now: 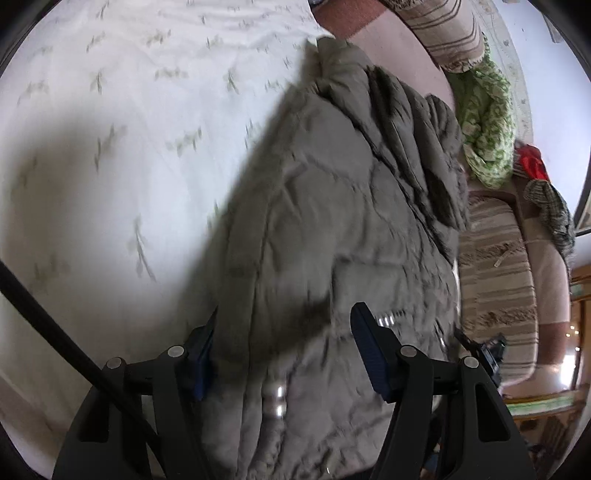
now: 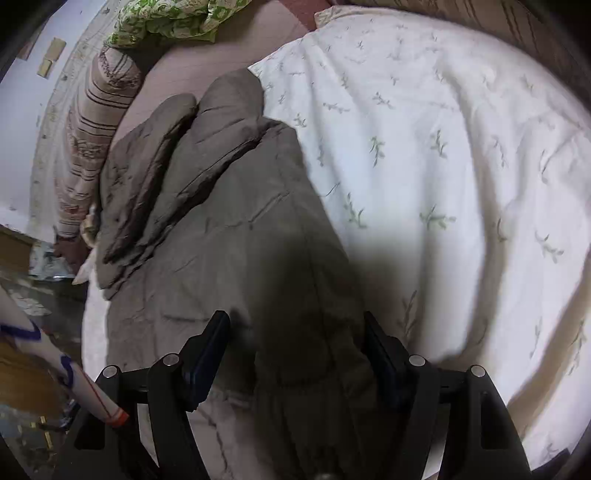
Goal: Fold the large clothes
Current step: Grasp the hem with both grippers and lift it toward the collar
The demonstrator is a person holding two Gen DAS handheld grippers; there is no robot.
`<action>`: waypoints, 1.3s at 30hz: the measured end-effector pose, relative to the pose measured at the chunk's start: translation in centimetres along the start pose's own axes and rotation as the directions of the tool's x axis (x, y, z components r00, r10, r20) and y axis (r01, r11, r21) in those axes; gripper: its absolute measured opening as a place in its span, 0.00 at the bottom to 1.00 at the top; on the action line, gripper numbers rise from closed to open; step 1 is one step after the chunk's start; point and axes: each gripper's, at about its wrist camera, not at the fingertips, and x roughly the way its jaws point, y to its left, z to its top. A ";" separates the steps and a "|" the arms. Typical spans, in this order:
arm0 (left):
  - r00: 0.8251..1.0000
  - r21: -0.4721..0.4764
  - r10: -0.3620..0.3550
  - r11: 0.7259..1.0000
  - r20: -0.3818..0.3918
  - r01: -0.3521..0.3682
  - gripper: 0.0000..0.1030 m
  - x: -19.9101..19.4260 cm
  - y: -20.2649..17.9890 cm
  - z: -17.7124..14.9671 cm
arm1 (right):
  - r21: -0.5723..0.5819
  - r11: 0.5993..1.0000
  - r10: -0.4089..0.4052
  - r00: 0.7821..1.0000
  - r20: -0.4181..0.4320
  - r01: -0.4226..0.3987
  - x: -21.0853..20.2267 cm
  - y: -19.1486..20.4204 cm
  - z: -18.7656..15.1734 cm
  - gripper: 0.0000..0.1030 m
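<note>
Grey quilted jacket (image 2: 229, 229) lies, seemingly folded, on white bedspread (image 2: 461, 166).

Both wrist cameras are looking steeply down from close above. They are sharing the puffy grey-brown quilted jacket (image 1: 332, 221) (image 2: 229, 229) lying on the white leaf-print bedspread (image 1: 110, 147) (image 2: 443, 166).

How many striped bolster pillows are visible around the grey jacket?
2 in the left wrist view: one striped bolster beyond the grey jacket, another striped bolster beside it. The right wrist view shows just one; others may be hidden.
</note>
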 end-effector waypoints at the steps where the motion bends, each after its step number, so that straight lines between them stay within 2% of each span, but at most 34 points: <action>1: 1.000 0.002 -0.003 1.000 -0.004 0.003 0.61 -0.2 -0.1 -0.7 | 0.008 1.000 0.026 1.000 -0.009 -0.026 -0.1 -0.3 -0.2 0.73; 5: 1.000 0.013 -0.024 1.000 -0.010 0.025 0.61 -0.8 -0.3 -4.1 | 0.036 0.994 0.108 0.993 -0.056 -0.106 -0.7 -1.5 -1.0 0.73; 8: 1.000 0.036 -0.025 0.999 0.000 0.025 0.61 -1.3 -0.7 -5.8 | 0.079 0.976 0.210 0.974 -0.087 -0.204 -1.7 -2.3 -2.1 0.73; 12: 1.000 0.050 -0.019 0.999 0.023 0.018 0.61 -1.6 -0.9 -7.0 | 0.064 0.968 0.248 0.964 -0.100 -0.242 -2.7 -2.0 -3.7 0.70; 15: 0.999 0.084 -0.003 0.996 0.044 0.000 0.61 -1.2 -1.3 -7.6 | 0.028 0.971 0.238 0.965 -0.107 -0.236 -3.4 -1.8 -5.0 0.68; 17: 0.999 0.119 0.012 0.993 0.046 -0.018 0.61 -0.8 -1.7 -8.2 | -0.006 0.979 0.201 0.972 -0.120 -0.204 -3.4 -1.4 -5.8 0.67; 19: 0.999 0.156 -0.002 0.988 0.041 -0.004 0.61 -0.7 -2.2 -9.0 | -0.039 0.984 0.167 0.975 -0.149 -0.175 -3.2 -1.3 -7.0 0.64; 21: 0.999 0.179 -0.017 0.984 0.040 0.010 0.61 -0.7 -2.4 -9.7 | -0.068 0.987 0.134 0.980 -0.150 -0.146 -3.4 -1.3 -8.2 0.60; 22: 0.999 0.184 -0.028 0.983 0.038 0.020 0.61 -0.8 -2.4 -9.9 | -0.078 0.988 0.123 0.982 -0.143 -0.135 -3.6 -1.4 -8.5 0.54; 25: 0.998 0.165 -0.049 0.985 0.029 0.044 0.61 -1.0 -1.8 -10.0 | -0.081 0.986 0.136 0.981 -0.136 -0.148 -4.0 -1.7 -8.8 0.43; 29: 0.999 0.129 -0.033 0.991 0.028 0.029 0.61 -0.5 -1.2 -10.1 | -0.095 0.984 0.140 0.982 -0.129 -0.153 -3.8 -1.7 -9.1 0.43; 35: 0.999 0.102 0.001 0.995 0.051 -0.006 0.61 -0.1 -1.7 -10.3 | -0.047 0.987 0.145 0.981 -0.129 -0.152 -2.8 -2.9 -9.8 0.43; 39: 0.993 0.105 0.081 0.991 0.082 -0.089 0.66 0.1 -2.8 -10.8 | -0.055 0.988 0.138 0.983 -0.119 -0.145 -3.4 -3.5 -10.8 0.44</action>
